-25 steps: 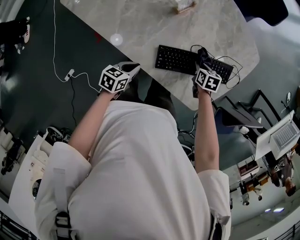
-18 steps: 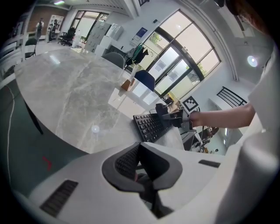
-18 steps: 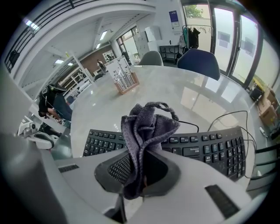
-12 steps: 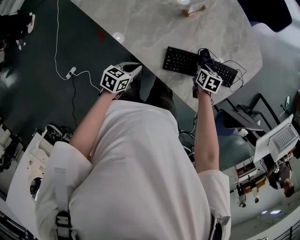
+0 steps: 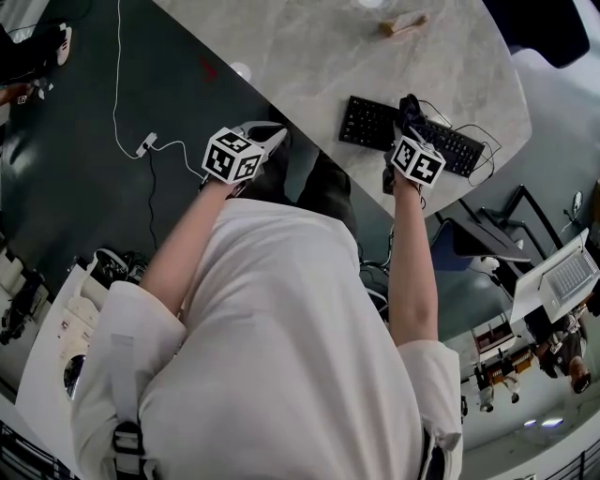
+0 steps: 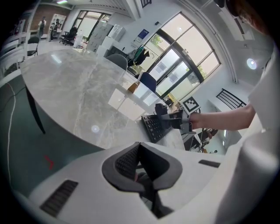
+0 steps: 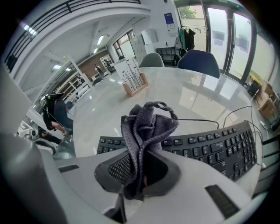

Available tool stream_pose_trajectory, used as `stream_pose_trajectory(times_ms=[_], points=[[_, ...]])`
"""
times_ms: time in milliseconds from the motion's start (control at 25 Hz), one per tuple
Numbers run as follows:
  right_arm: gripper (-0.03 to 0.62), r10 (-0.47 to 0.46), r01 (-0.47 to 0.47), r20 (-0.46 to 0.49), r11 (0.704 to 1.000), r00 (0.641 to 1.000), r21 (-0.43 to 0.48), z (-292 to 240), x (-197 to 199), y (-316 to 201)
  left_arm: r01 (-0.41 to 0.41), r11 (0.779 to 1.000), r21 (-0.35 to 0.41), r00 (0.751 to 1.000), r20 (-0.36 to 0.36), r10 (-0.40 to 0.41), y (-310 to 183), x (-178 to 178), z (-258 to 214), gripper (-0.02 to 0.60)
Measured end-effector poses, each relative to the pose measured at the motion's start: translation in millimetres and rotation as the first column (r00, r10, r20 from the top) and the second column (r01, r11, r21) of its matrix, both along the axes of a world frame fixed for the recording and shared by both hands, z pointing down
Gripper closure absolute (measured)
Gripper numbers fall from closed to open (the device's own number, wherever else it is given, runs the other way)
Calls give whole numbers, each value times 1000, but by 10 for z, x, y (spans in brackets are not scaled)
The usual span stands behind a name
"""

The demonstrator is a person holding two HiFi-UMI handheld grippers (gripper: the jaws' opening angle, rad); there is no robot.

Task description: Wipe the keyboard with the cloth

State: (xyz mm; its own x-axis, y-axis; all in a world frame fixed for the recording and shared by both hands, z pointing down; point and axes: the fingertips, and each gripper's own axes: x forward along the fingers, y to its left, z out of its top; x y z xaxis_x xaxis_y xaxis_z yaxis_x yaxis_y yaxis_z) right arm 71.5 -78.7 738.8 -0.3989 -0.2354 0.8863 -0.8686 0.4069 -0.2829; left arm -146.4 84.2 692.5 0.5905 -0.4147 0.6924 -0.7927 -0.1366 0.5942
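Note:
A black keyboard (image 5: 412,135) lies near the front edge of the marble table (image 5: 309,56); it also shows in the right gripper view (image 7: 210,146) and far off in the left gripper view (image 6: 154,127). My right gripper (image 5: 405,114) hovers over the keyboard's middle, shut on a bunched grey cloth (image 7: 144,133) that sticks up between its jaws. The cloth (image 5: 409,108) is a dark lump ahead of the marker cube. My left gripper (image 5: 272,134) is held off the table's near edge, shut with nothing in it (image 6: 139,168).
A wooden holder with cards (image 7: 132,81) stands behind the keyboard, seen as a small block (image 5: 401,22) on the table. The keyboard's cable (image 5: 473,141) loops at its right. A white cable (image 5: 131,141) trails on the dark floor; chairs (image 7: 197,61) stand beyond the table.
The view has shifted, so keyboard and table sit further right and up in the head view. Both grippers keep their places and states; the right stays over the keyboard with the cloth.

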Motion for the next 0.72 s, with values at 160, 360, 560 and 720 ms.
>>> stream_pose_trajectory(times_ms=[160,360,560,720], points=[[534,-5,5,37,1000,999,-5,-20,-219,92,-2,1000,8,1000,0,2,3,-95,-21,575],[534,-45,46,76,999,996,-11,-15,-559,228,-3,1000,22,1000,6,2,11,-225,-75,575],[534,-71,73,82,997,994,-26,-12,-785,337,-1,1000,29,1000,12,1,29,-353,-122,575],[534,-79,83,97,996,992,-39,-39,-931,403,-5,999,42,1000,18,4,42,-476,-182,575]])
